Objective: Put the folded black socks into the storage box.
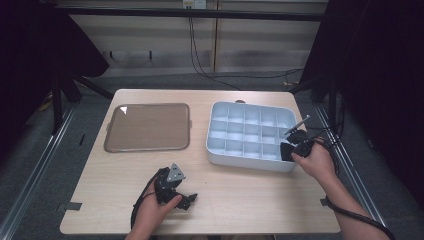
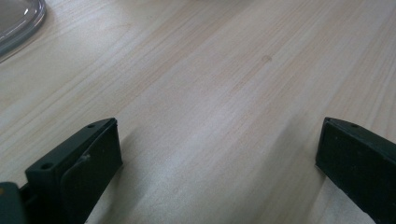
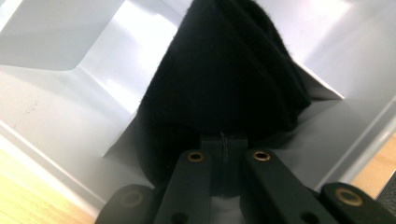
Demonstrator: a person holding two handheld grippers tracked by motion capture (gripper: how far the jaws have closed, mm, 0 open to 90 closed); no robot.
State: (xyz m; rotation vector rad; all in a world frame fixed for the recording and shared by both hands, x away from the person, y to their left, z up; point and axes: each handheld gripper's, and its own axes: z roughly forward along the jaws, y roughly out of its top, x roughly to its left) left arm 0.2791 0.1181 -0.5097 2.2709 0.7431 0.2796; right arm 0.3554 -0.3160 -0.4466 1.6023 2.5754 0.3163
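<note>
Two grippers were in use at the wooden table (image 1: 240, 200), one in each hand of the person. The right gripper (image 1: 289, 150) was at the near right corner of the white compartment box (image 1: 247, 132), and its jaws were closed tight on a piece of black cloth (image 3: 224, 74). In the right gripper view the two jaws stood together with almost no gap, and the cloth rose up from between them like a dark cone with soft folds, wide at the bottom and narrow at the top. So its long axis went away from the jaws, toward the white walls of the compartment behind it. The cloth was inside the box, in a compartment at the corner nearest to the right hand (image 1: 315, 160); I could not tell if it touched the floor of the compartment. In the high view the cloth itself was too small and dark to separate from the gripper.

The left gripper (image 1: 186, 201) rested low over the table near the front edge, well apart from the box. Its jaws were wide open, and in the left gripper view there was bare wood between them. A clear brownish tray (image 1: 147, 127) lay flat on the left half of the table, beside the box and not touching it.
</note>
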